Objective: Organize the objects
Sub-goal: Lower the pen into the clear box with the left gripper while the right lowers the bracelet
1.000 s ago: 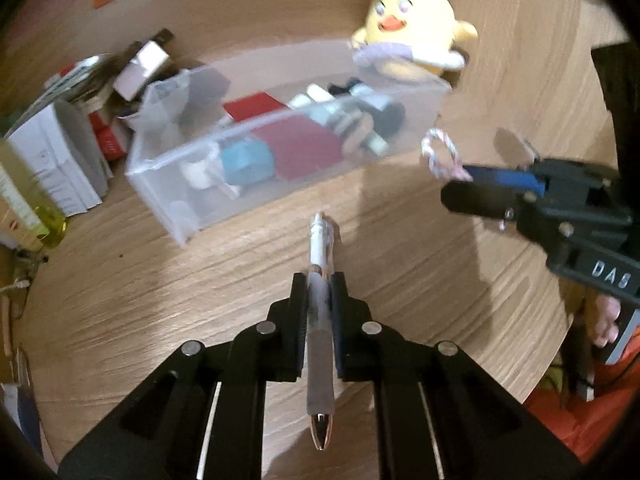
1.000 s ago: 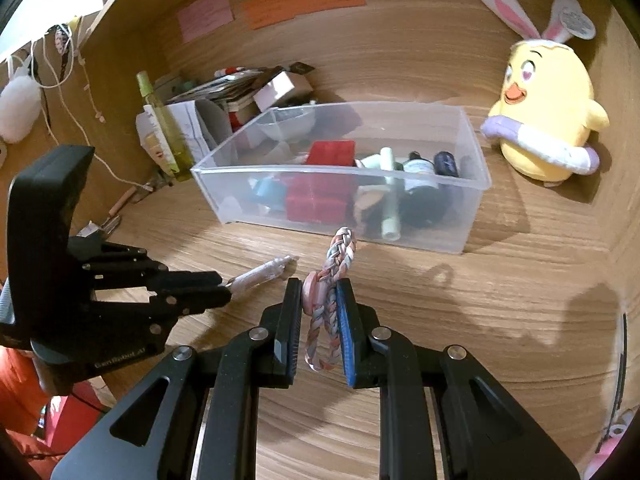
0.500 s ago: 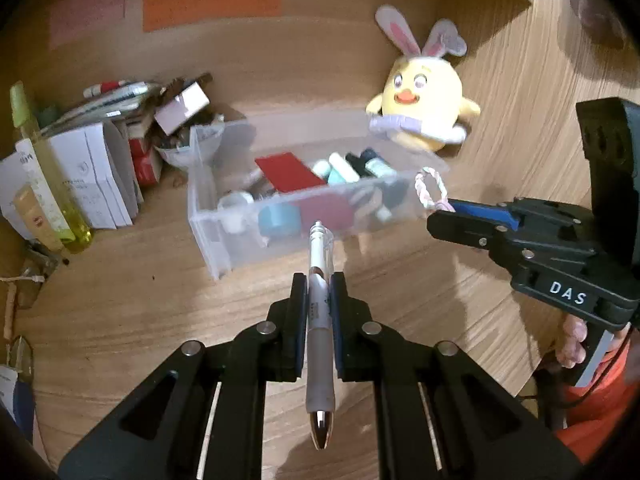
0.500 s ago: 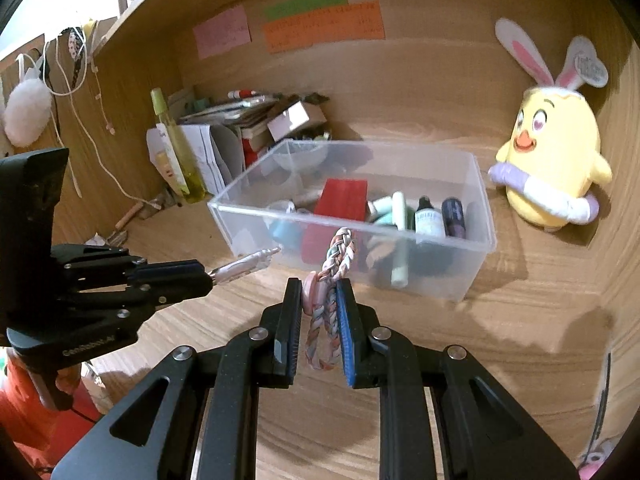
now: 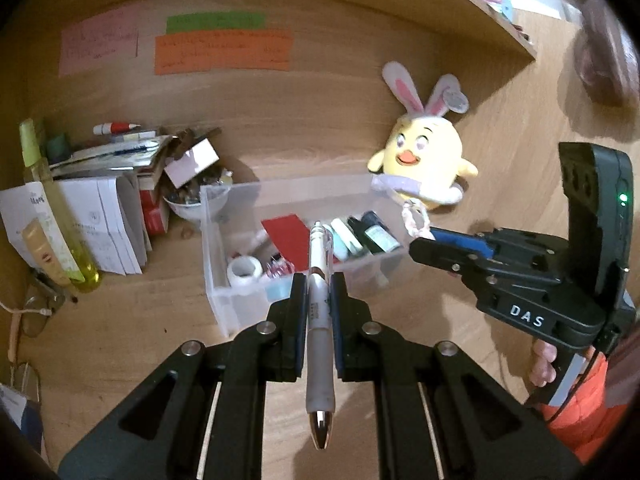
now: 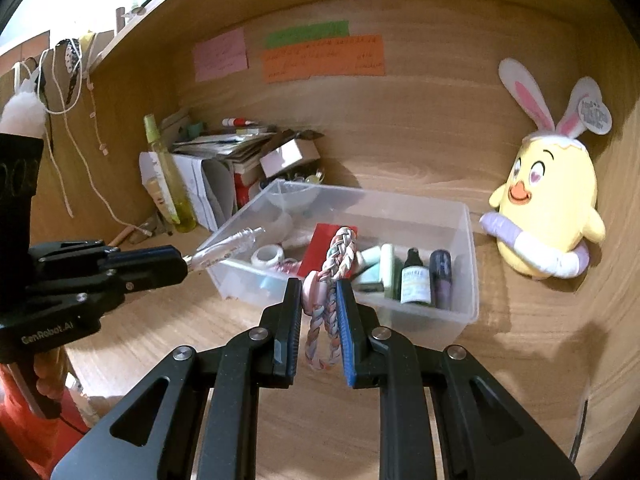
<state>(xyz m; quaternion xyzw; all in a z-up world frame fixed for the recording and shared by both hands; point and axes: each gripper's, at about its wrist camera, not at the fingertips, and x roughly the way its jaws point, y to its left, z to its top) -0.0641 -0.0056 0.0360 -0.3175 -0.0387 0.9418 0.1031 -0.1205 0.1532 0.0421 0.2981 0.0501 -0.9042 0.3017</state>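
Fingers both clamped: left gripper pinches pen, right gripper pinches braided band. I hold both short of clear bin; carry over rim, release low inside.

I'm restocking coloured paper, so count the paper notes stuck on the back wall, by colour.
Pink note: 1
Green note: 1
Orange note: 1
Total: 3
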